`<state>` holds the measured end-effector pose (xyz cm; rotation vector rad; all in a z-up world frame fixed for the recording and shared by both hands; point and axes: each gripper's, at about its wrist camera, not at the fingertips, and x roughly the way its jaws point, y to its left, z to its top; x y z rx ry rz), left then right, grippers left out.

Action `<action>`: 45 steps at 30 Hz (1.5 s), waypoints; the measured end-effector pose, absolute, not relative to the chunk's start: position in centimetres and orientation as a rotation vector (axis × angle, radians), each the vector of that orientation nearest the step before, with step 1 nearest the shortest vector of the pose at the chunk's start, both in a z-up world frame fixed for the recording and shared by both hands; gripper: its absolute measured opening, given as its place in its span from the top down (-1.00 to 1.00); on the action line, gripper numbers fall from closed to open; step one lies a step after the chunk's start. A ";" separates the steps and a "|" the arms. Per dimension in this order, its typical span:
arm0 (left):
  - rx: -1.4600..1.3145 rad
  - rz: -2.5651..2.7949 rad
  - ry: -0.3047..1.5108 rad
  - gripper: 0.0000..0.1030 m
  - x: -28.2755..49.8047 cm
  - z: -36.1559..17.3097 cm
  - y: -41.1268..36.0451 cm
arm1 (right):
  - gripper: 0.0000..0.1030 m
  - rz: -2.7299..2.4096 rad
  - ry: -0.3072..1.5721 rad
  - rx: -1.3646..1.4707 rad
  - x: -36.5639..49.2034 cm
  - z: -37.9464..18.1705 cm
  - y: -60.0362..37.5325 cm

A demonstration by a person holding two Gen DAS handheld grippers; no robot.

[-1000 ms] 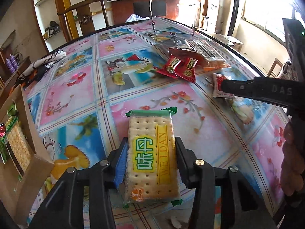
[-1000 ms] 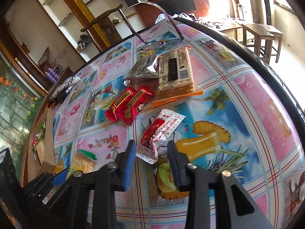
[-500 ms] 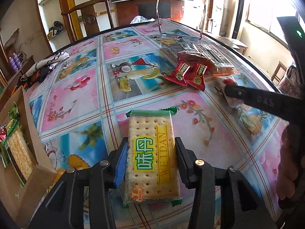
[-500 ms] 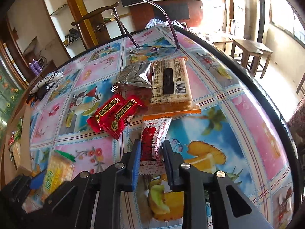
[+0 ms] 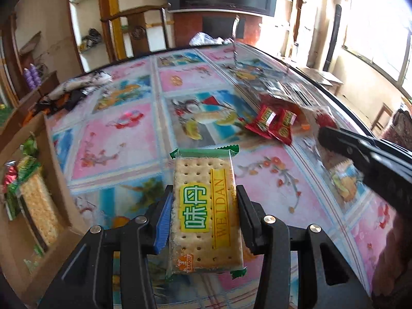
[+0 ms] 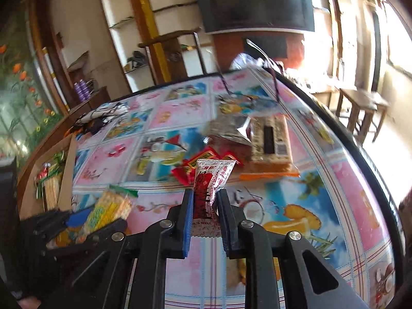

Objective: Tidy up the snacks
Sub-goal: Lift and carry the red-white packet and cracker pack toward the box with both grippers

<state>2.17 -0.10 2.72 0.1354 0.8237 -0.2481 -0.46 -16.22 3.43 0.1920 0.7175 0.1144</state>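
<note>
The table (image 6: 347, 180) wears a picture-tiled cloth. At 12 o'clock lie red packets (image 5: 275, 125), a silver pouch (image 6: 226, 128) and crackers (image 6: 270, 141); a box (image 5: 15, 231) at 9.

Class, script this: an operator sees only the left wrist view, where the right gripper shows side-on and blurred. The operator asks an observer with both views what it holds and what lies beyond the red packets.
Operator: Is the right gripper holding anything?
Observer: Yes, it is shut on a red-and-white sachet, with a pad on each side.
Operator: What lies behind the red packets? It is a blur here.
Observer: A silver pouch, with an orange-edged pack beside it, lying barcode side up.
</note>
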 end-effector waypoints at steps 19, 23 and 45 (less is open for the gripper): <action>0.173 -0.082 0.693 0.13 1.9 4.3 1.6 | 0.62 0.179 0.631 0.077 -2.2 4.4 -13.5; 0.172 -0.078 0.695 0.13 1.9 4.3 1.6 | 0.62 0.180 0.631 0.078 -2.2 4.4 -13.5; 0.124 -0.085 0.706 0.13 2.0 4.6 2.3 | 0.62 0.184 0.623 0.076 -2.5 4.5 -13.3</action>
